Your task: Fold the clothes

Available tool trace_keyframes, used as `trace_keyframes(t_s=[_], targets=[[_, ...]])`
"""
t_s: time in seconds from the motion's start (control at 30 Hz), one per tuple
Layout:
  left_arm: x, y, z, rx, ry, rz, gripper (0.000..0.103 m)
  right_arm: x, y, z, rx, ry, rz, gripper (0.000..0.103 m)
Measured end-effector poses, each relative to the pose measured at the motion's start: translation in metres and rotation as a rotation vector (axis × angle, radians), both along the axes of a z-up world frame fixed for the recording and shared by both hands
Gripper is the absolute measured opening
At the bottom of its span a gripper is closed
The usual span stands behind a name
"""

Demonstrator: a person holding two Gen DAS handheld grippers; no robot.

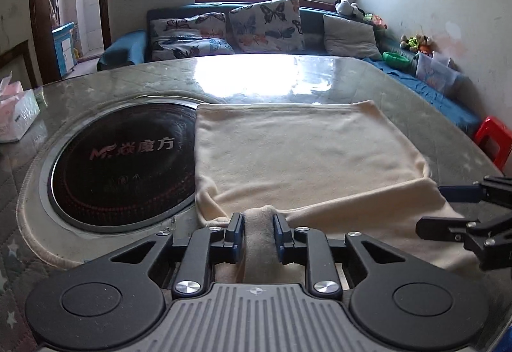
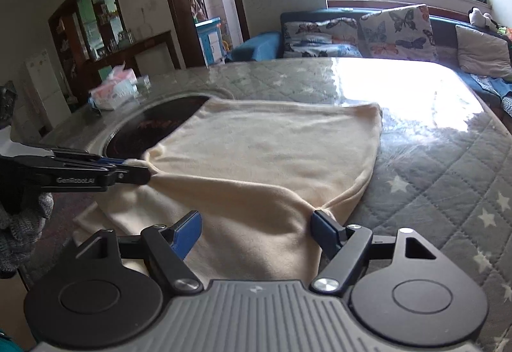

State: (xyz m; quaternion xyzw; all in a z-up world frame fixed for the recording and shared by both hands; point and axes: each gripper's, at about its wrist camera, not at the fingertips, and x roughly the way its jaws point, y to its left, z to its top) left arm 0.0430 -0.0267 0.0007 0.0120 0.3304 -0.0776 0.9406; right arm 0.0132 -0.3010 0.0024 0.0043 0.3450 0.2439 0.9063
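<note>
Left tongs (image 1: 257, 228) pinch the cream cloth (image 1: 304, 147) on the worktop (image 2: 432, 140); right tongs (image 2: 256, 225) gape wide over it.

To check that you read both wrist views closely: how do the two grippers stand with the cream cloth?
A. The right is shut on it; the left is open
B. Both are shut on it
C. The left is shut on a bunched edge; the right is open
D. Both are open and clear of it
C: the left gripper pinches a bunched fold of the cream cloth, while the right gripper has its fingers spread wide over the cloth.
</note>
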Motion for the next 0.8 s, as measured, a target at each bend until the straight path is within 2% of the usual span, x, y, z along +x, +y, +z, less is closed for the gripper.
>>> trace_keyframes(t_s=[0.1,0.33,0.43,0.63,0.7,0.8], targets=[[0.001,0.002,-0.004,0.021,0.01,0.007,0.038,-0.002,-0.003,0.005,-0.016,-0.012,-0.012,0.077],[-0.008,0.003,0.001,0.001,0.001,-0.029,0.038,-0.018,0.0,0.024,-0.026,-0.083,-0.011,0.073],[-0.012,0.003,0.003,-0.008,-0.003,-0.045,0.038,-0.03,0.004,0.024,-0.009,-0.072,0.022,0.071],[-0.01,0.001,-0.011,-0.019,0.053,-0.045,0.038,-0.039,0.0,0.006,-0.058,-0.004,0.02,0.068],[-0.014,-0.001,-0.011,-0.031,0.052,-0.061,0.045,-0.042,-0.002,0.001,-0.068,0.016,0.015,0.064],[-0.016,-0.005,-0.012,-0.016,0.05,-0.069,0.046,-0.044,-0.013,0.001,-0.054,0.022,-0.008,0.061]])
